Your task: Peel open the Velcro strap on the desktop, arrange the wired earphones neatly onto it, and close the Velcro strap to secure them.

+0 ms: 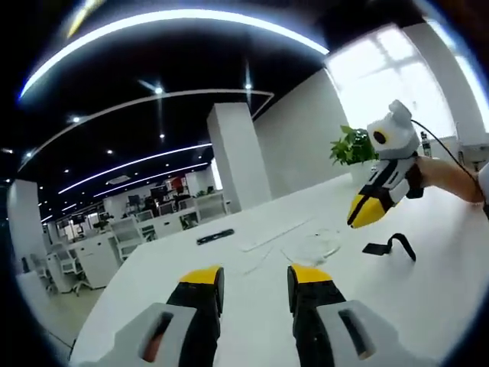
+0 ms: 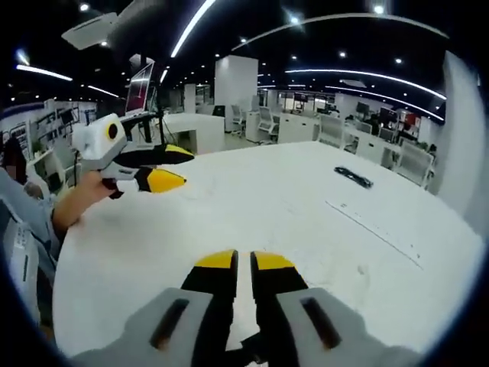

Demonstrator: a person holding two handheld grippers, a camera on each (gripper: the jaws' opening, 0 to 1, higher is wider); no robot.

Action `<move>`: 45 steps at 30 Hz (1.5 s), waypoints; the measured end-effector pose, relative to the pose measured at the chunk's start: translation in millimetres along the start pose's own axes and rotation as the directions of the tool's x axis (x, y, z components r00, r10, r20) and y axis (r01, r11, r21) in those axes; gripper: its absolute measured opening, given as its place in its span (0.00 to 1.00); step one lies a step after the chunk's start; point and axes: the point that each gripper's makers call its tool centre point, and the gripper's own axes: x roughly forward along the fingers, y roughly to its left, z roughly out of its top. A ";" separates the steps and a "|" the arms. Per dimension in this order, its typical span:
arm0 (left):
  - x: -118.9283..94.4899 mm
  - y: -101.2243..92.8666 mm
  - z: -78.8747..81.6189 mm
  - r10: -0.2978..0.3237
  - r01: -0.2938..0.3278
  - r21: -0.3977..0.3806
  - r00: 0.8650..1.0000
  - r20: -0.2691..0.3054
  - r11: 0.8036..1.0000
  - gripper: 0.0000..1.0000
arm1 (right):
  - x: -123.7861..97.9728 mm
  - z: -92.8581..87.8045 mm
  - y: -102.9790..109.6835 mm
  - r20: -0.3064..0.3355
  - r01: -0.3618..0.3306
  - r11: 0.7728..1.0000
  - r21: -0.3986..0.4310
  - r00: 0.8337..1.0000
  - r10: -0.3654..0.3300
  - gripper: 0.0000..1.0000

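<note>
No legible text, labels, brand marks or numbers in either view. Tabletop (image 1: 252, 298) surface is plain white, no print. The monitor (image 2: 140, 88) far left in the right gripper view shows a lit screen, but the content is too small and blurred to read. Reddish patches on the far office wall (image 1: 177, 182) in the left gripper view could be signage, can't tell, nothing readable there.
</note>
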 end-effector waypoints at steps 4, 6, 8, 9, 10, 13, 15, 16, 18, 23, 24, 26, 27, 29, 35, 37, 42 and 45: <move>0.1 0.2 1.6 0.002 -0.002 -0.002 1.000 0.004 1.000 0.37 | 12.2 1.3 -4.5 0.004 0.003 1.000 0.000 1.000 -0.003 0.10; 0.5 -0.7 1.8 0.000 0.000 0.000 1.000 0.005 1.000 0.37 | 18.6 1.5 -7.6 0.003 0.001 1.000 0.008 1.000 -0.001 0.10; 0.7 -1.7 2.0 -0.001 0.001 0.003 1.000 0.005 1.000 0.37 | 24.6 0.6 -11.2 -0.005 0.001 1.000 0.016 1.000 -0.001 0.10; 0.7 -1.8 2.2 -0.001 0.001 0.004 1.000 0.005 1.000 0.37 | 27.2 0.2 -12.8 -0.006 0.002 1.000 0.017 1.000 -0.002 0.10; 0.6 -1.7 2.6 0.000 0.000 0.005 1.000 0.005 1.000 0.37 | 29.6 -0.1 -14.8 -0.009 0.002 1.000 0.020 1.000 -0.002 0.11; 0.2 -1.0 3.8 0.002 -0.002 0.004 1.000 0.008 1.000 0.37 | 36.9 -1.9 -20.1 -0.017 0.001 1.000 0.031 1.000 -0.001 0.11; 0.0 -0.8 4.0 0.002 -0.002 0.003 1.000 0.009 1.000 0.37 | 42.6 -3.3 -24.8 -0.027 0.002 0.999 0.037 1.000 -0.001 0.11; -0.1 -1.0 4.3 0.001 -0.001 0.003 1.000 0.009 1.000 0.37 | 44.9 -4.0 -26.5 -0.033 0.005 0.999 0.037 0.999 -0.004 0.11; -0.3 -1.9 4.8 -0.001 0.001 0.005 1.000 0.010 1.000 0.37 | 48.7 -5.7 -28.8 -0.043 0.006 0.999 0.041 0.999 -0.004 0.11; -1.6 -3.5 6.5 -0.009 0.008 0.005 1.000 0.015 1.000 0.37 | 53.8 -7.7 -30.5 -0.050 0.005 0.998 0.057 0.999 -0.003 0.12; -1.8 -3.7 7.0 -0.010 0.010 0.005 1.000 0.016 1.000 0.37 | 55.0 -7.8 -31.2 -0.050 0.007 0.998 0.058 0.999 -0.004 0.12; -2.2 -4.4 7.3 -0.013 0.013 0.005 1.000 0.018 1.000 0.37 | 59.1 -8.0 -32.2 -0.051 0.008 0.998 0.064 0.999 -0.005 0.13; -2.3 -4.9 7.5 -0.015 0.015 0.007 1.000 0.018 1.000 0.37 | 61.0 -8.4 -32.0 -0.054 0.006 0.998 0.066 0.999 -0.003 0.13; -2.5 -5.3 7.6 -0.017 0.016 0.009 1.000 0.018 1.000 0.37 | 64.7 -8.8 -30.6 -0.054 0.004 0.998 0.069 0.999 0.000 0.13; -2.7 -3.8 7.2 -0.016 0.016 0.004 1.000 0.017 1.000 0.37 | 77.9 -11.6 -29.2 -0.052 0.005 0.997 0.074 0.999 -0.001 0.14; -2.5 -4.1 6.9 -0.017 0.017 0.005 1.000 0.016 1.000 0.37 | 81.2 -12.9 -29.4 -0.053 0.009 0.997 0.074 0.999 -0.005 0.14; -1.4 -4.8 4.7 -0.018 0.018 0.009 1.000 0.009 1.000 0.37 | 89.6 -15.4 -31.7 -0.054 0.026 0.998 0.056 0.998 -0.023 0.14; -1.2 -3.4 3.5 -0.014 0.014 0.007 1.000 0.006 1.000 0.37 | 93.4 -15.2 -32.3 -0.046 0.031 0.998 0.054 0.999 -0.028 0.14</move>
